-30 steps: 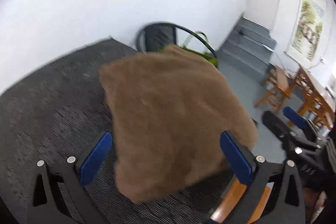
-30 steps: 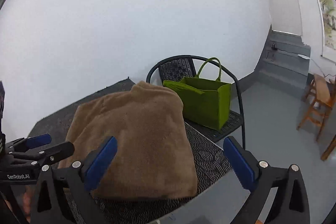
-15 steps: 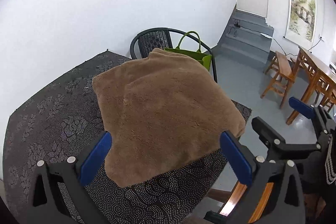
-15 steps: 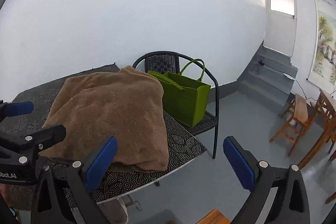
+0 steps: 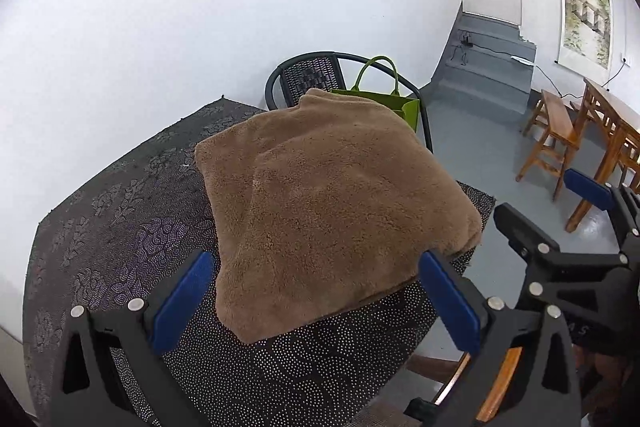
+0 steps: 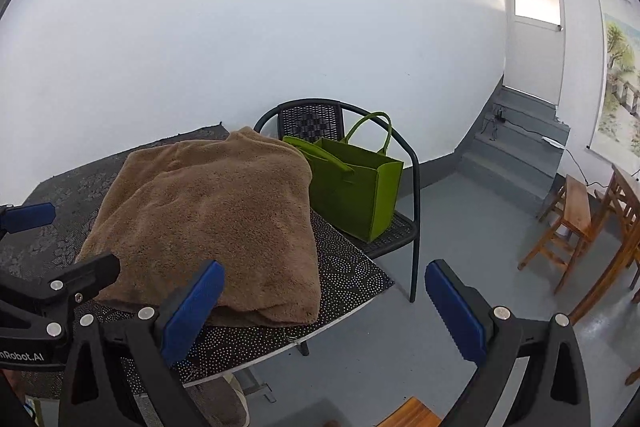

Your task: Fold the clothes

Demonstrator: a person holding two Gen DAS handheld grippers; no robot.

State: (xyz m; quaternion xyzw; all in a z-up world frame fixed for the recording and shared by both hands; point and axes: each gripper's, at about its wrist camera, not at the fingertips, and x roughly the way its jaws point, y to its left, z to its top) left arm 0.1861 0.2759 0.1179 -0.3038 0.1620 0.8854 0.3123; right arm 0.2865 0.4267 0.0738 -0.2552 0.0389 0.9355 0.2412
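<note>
At centre frame in both wrist views, a folded brown fleece garment lies in a thick stack on the dark patterned surface, near its right-hand edge. Left gripper sits at lower centre, fingers apart, holding nothing. Right gripper sits at lower centre of its own view, fingers apart and empty. Behind the garment, a green tote bag rests on a black chair.
</note>
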